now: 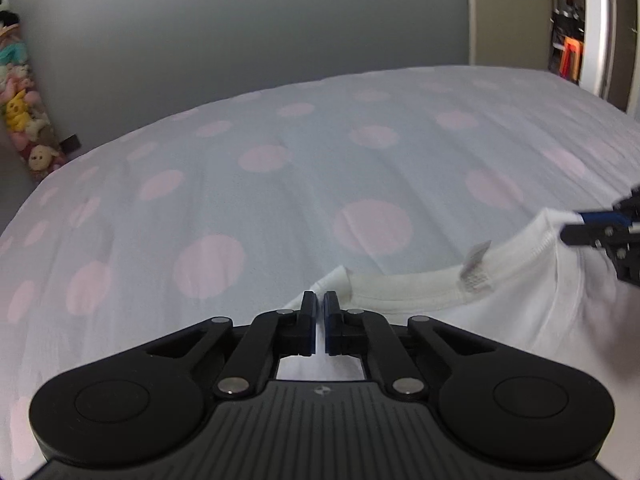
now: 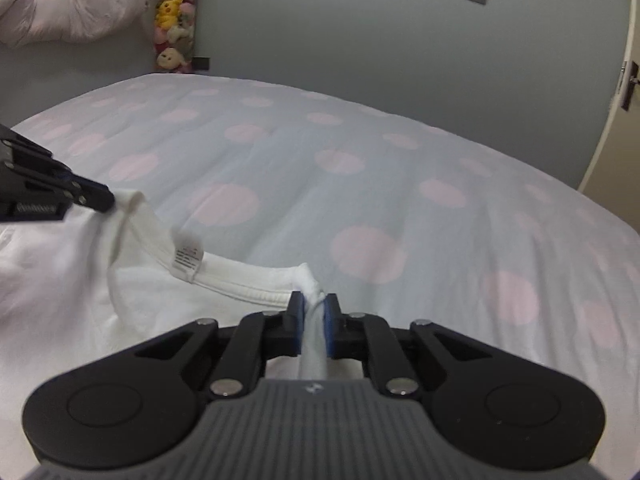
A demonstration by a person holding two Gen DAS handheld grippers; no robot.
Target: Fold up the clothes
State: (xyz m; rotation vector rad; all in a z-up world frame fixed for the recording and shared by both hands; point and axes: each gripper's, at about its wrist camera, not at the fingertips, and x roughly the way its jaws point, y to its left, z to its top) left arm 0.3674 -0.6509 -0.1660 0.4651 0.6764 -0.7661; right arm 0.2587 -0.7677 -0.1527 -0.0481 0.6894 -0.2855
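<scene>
White shirt (image 2: 72,304) pinched | dotted bedspread (image 1: 280,200) | grey wall (image 1: 240,32) | plush toys (image 2: 174,12)

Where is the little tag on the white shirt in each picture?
Left wrist view: the tag sits right of centre on the white shirt's collar, between the left tongs and the right tongs.
Right wrist view: the tag sits left of centre on the collar, between the left tongs and the right tongs.
Shared landmark: the plush toys by the wall.
</scene>
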